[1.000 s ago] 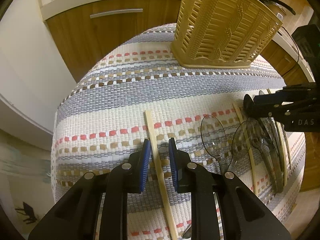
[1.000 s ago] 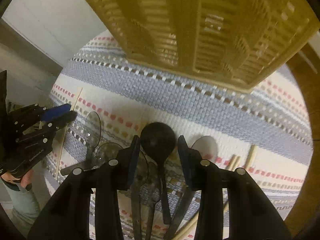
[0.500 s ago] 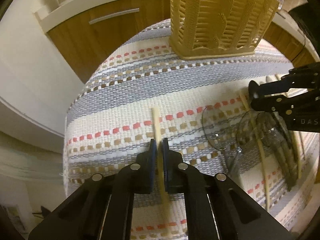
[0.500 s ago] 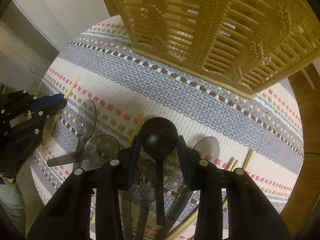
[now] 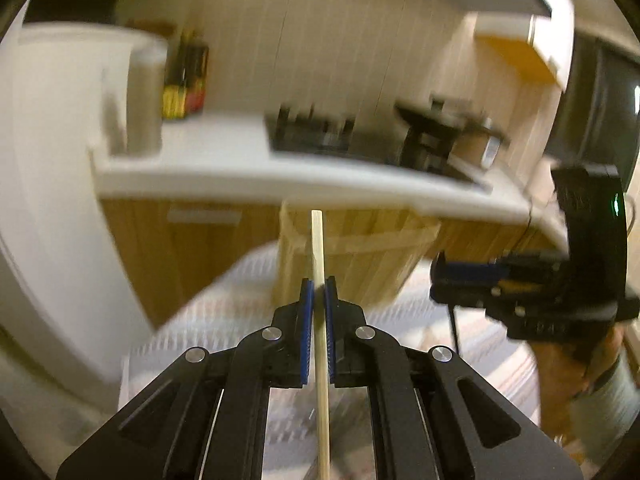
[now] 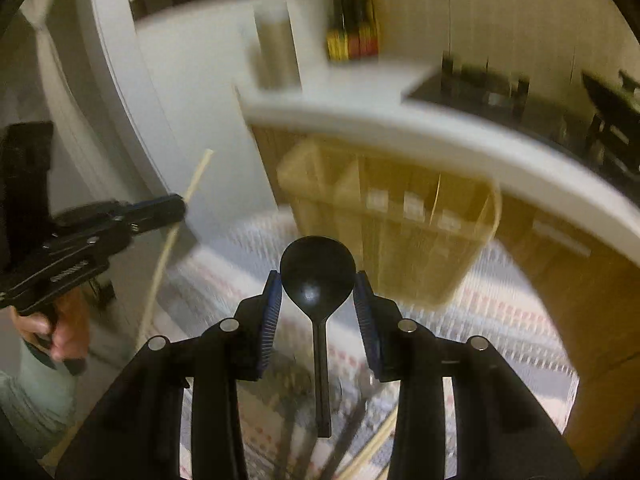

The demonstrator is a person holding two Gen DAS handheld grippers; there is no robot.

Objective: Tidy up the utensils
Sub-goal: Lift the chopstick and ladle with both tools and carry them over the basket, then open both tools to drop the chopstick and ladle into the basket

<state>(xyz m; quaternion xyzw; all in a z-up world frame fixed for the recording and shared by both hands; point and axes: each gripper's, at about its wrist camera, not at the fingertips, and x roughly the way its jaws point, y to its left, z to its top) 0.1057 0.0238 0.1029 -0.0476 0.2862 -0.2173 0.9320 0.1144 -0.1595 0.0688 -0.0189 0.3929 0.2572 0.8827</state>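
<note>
My left gripper is shut on a pale wooden chopstick and holds it lifted above the striped mat, pointing toward the tan slatted utensil basket. In the right wrist view the left gripper and its chopstick show at the left. My right gripper is shut on a black plastic spoon, gripped across the bowl with the handle hanging back, raised in front of the basket. The right gripper also shows in the left wrist view.
The striped woven mat covers a round table; loose chopsticks and utensils lie on it below my right gripper. A white countertop with wooden cabinets stands behind the basket. Both views are motion-blurred.
Both grippers have risen from the mat: the left lifted the chopstick it closed on, the right lifted the black spoon. Both views now tilt up toward the counter.
</note>
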